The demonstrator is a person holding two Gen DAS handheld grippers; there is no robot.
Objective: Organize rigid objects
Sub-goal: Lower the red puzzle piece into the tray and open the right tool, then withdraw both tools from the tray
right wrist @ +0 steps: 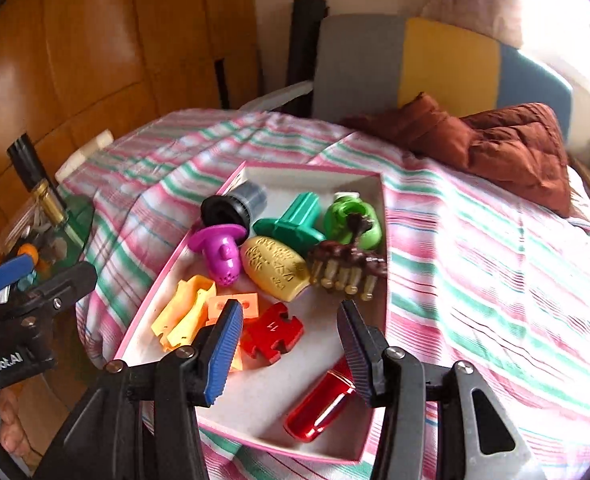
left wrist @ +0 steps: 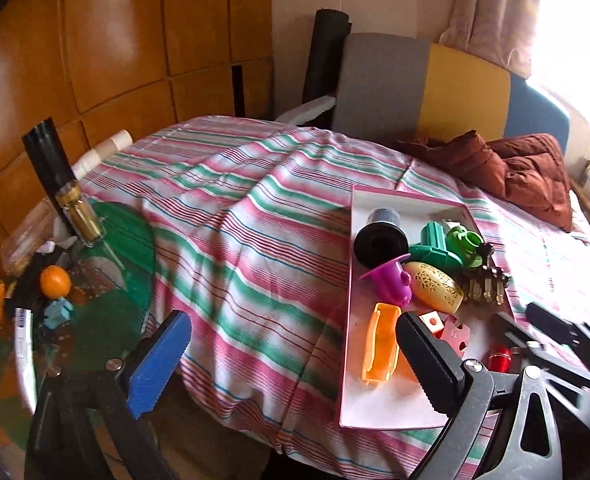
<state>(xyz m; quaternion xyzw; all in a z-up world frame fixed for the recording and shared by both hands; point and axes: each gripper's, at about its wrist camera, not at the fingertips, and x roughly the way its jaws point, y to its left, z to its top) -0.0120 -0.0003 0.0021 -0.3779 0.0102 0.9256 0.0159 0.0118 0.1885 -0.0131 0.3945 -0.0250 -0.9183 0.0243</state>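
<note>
Most of the job looks done — the pink-rimmed white cardboard tray (right wrist: 383,216) on the striped bed already holds the black ribbed cylinder (right wrist: 231,204), purple plastic plug (right wrist: 219,252) and yellow embossed oval (right wrist: 275,268). The left tool (left wrist: 291,364) hangs wide open, empty. The right tool (right wrist: 291,344) sits half open over the glossy red tube (right wrist: 319,404) — not pinched, its long axis running lower-left to upper-right.

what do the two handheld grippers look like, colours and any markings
Both are black plastic frames with silver screws. The left gripper and right gripper each have one ribbed blue pad and one ribbed black pad on their fingers. In the right wrist view, white lettering ending "nRobot.AI" shows on the left one's body.
</note>
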